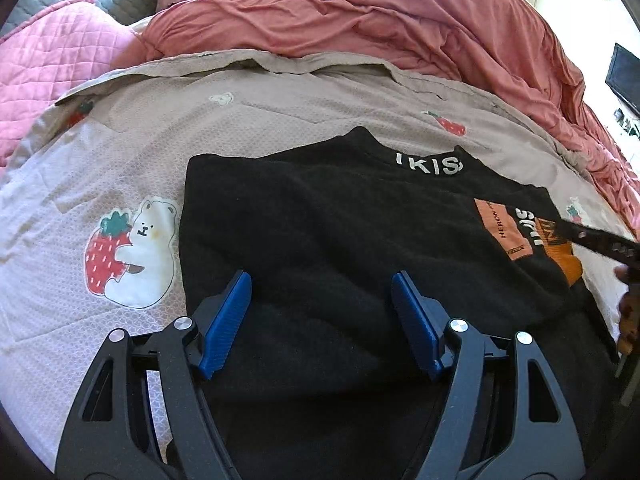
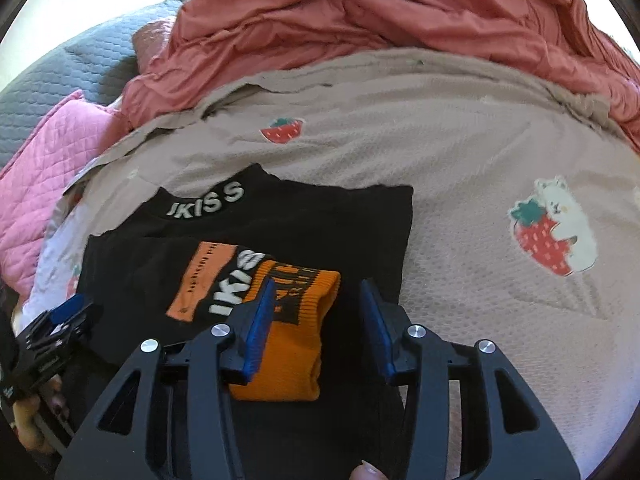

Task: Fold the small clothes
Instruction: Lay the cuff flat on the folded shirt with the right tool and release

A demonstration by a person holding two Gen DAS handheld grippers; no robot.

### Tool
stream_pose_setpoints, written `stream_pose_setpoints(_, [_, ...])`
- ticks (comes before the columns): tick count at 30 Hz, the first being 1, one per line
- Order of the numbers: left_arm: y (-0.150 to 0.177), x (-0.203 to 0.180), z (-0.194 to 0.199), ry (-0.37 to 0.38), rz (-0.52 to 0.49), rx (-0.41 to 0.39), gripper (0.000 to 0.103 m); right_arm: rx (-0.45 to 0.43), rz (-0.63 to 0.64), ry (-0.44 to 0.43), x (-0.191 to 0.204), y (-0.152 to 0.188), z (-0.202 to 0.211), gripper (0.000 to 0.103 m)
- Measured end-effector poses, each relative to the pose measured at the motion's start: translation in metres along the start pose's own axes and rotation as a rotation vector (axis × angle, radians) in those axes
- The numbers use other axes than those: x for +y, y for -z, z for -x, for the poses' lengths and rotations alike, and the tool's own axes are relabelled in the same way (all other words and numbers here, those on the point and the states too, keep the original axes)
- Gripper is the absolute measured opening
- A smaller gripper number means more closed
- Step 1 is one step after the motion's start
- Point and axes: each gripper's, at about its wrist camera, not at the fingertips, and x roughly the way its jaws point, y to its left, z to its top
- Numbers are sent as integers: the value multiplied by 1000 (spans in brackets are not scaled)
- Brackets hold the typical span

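L hand-held gripper [image 1: 321, 280]: angled down, blue pads wide apart, nothing pinched btw them. R hand-held gripper [image 2: 317, 290]: also angled down, jaws part open, pads not pressing on anything. A hand [image 2: 30, 420] grips the L one's handle; a fingertip shows at bottom edge of R view.

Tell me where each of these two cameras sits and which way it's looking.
Left wrist: rides on the left tongs, looking down over the black sweater on the strawberry bedsheet; the right tongs and a hand show at the right edge.
Right wrist: rides on the right tongs, looking down at the sweater's orange cuff; the left tongs, its hand and a fingertip show.
Shared: sweater, bedsheet, red duvet, pink quilt.
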Motion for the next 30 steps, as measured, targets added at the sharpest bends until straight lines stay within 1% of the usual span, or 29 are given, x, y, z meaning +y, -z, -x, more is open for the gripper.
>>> stream_pose_setpoints(3, [-1, 0, 0, 5, 2, 0, 65, 3, 7, -5, 3, 1, -8, 41])
stream_pose_setpoints(4, [-1, 0, -1, 6, 1, 0, 65, 7, 15, -21, 5, 2, -9, 27])
stream_pose_setpoints(5, [-1, 0, -1, 0, 1, 1, 65, 7, 20, -22, 6, 2, -9, 20])
stream_pose_setpoints(6, [0, -1, 0, -6, -1, 1, 65, -1, 28, -30, 8, 3, -7, 18])
stream_pose_setpoints(7, [0, -1, 0, -10, -5, 0, 65, -7, 28, -49, 8, 3, -4, 9])
stream_pose_setpoints(11, [-1, -3, 3, -16, -18, -12, 65, -82, 26, -54, 6, 0, 19, 9])
stream_pose_setpoints(13, [-1, -4, 3, -15, -17, -13, 65, -101, 31, -35, 6, -2, 23, 9])
stream_pose_setpoints(15, [0, -4, 3, -17, -19, -12, 65, -76, 57, 13, 8, -2, 14, 9])
stream_pose_setpoints(18, [1, -4, 1, -23, -29, -4, 65, -10, 70, 70, 11, 3, -8, 9])
stream_pose_setpoints(22, [1, -5, -3, -25, -29, 8, 65, -11, 64, 103, 11, 7, -16, 11])
stream_pose_setpoints(25, [1, -7, -5, -32, -35, 8, 65, -8, 69, 112, 10, 8, -17, 12])
stream_pose_setpoints(28, [1, -7, -4, -29, -31, 2, 65, -6, 59, 121, 8, 7, -12, 14])
stream_pose_setpoints(29, [1, -7, -2, -31, -33, -2, 65, -7, 47, 116, 8, 8, -9, 18])
stream_pose_setpoints(30, [1, -8, 2, -37, -37, -6, 65, -19, 30, 113, 6, 9, -1, 18])
